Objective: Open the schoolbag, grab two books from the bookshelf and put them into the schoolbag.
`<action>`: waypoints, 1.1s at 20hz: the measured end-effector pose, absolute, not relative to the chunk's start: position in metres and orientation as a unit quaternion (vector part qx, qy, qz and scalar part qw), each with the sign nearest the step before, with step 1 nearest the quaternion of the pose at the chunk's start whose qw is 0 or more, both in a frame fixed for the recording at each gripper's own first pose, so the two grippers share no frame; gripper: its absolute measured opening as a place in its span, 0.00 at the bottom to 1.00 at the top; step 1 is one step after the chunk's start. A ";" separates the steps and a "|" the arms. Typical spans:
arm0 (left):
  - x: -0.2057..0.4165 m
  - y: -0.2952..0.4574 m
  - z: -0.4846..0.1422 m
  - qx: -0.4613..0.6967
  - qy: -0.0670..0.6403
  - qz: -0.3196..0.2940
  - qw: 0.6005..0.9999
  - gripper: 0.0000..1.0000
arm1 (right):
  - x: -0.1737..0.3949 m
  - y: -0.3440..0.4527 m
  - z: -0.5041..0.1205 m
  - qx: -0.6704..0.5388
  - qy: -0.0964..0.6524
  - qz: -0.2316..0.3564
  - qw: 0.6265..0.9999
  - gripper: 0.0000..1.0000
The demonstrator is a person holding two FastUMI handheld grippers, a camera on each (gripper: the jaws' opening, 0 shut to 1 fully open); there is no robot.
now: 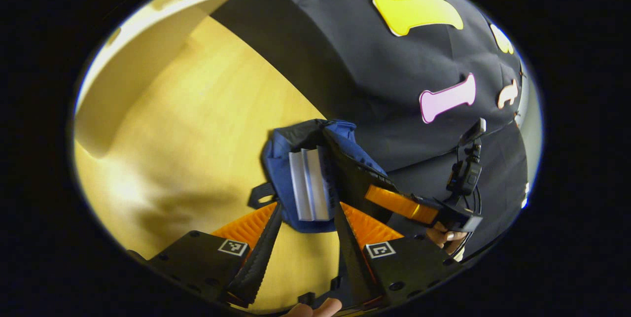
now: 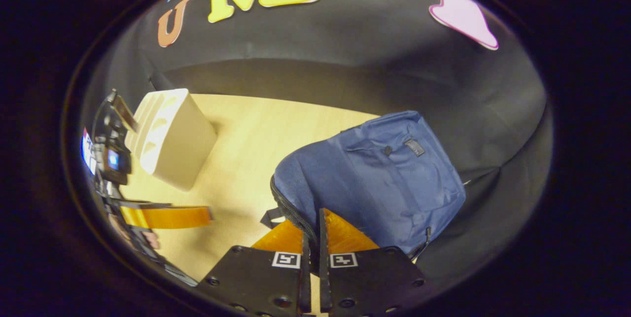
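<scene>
Lying on the desk (image 2: 236, 144), the blue schoolbag (image 2: 384, 179) has two books (image 1: 309, 184) standing in its open mouth. The right gripper (image 2: 311, 238), fingers pressed together on the zipper edge, likely holds the mouth open. The left gripper (image 1: 308, 238), fingers spread, frames the books without touching. The pale bookshelf (image 2: 172, 139) stands well apart.

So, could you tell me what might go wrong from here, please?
1. The right gripper is pinching the schoolbag's zipped rim; if it slips, the opening may sag shut.
2. The books stand partly out of the bag, so they could tip out or block closing.
3. The open left gripper could snag the bag's strap.
</scene>
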State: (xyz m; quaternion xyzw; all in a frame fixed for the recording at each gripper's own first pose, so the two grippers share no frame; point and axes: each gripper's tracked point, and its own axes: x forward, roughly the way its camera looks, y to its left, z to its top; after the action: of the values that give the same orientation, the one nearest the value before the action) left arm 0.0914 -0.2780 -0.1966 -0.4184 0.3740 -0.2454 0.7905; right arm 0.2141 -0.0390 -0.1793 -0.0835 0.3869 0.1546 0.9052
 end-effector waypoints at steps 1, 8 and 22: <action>0.081 -0.261 -0.191 -0.388 0.373 -0.239 0.808 0.72 | 0.212 -0.038 -0.174 -0.097 0.370 0.142 0.913 0.07; 0.042 -0.114 -0.120 -0.161 0.260 -0.160 0.939 0.72 | 0.159 -0.016 -0.127 -0.105 0.272 0.120 0.949 0.53; -0.024 0.052 0.046 0.007 -0.014 0.020 1.000 0.89 | -0.023 0.040 0.023 -0.015 0.104 0.102 0.989 0.96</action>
State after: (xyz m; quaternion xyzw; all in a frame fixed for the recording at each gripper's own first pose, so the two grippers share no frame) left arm -0.0239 0.0521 0.0462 0.0073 -0.0138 0.0198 0.9997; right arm -0.0226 0.0398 0.0226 -0.0150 0.1038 0.1019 0.9893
